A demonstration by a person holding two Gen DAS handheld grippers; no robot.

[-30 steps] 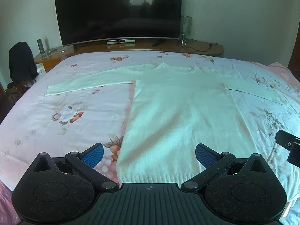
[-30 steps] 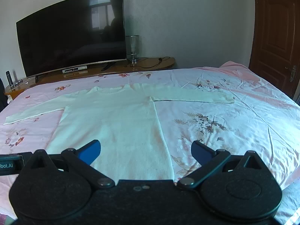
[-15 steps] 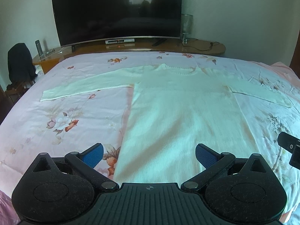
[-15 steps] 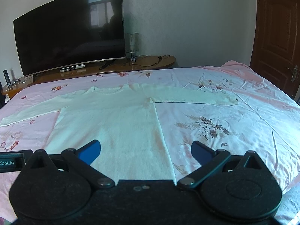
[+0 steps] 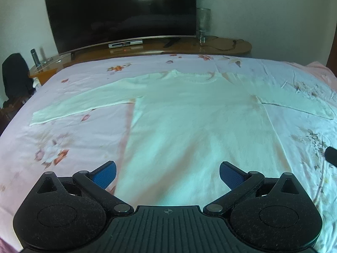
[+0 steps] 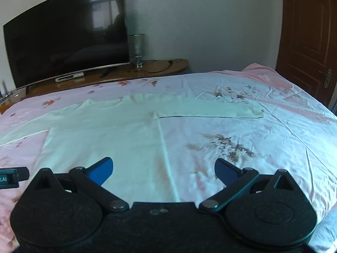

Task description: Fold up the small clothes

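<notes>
- Up close, the left tool [image 5: 167,174] stands wide apart, its blue pads [image 5: 104,174] bare and holding nothing, poised over the near hem of the white sweater [image 5: 195,126].
- Likewise the right tool [image 6: 163,171] is spread wide and empty; its left pad hangs above the sweater's [image 6: 105,130] lower right part, its right pad above the bare sheet.
- At the left edge of the right wrist view a piece of the other tool shows; at the right edge of the left wrist view a dark corner of the right one shows.
- The sweater lies flat on the bed [image 5: 63,143], collar toward the far side, both sleeves stretched out sideways; the right cuff [image 6: 256,110] ends well short of the bed's edge.
- The bed wears a pink sheet printed with flowers [image 6: 227,145].
- Beyond the bed a wooden bench [image 5: 227,47] carries a large dark television [image 5: 122,12] and a glass lamp [image 6: 137,46].
- A brown door [image 6: 309,35] stands at the far right.
</notes>
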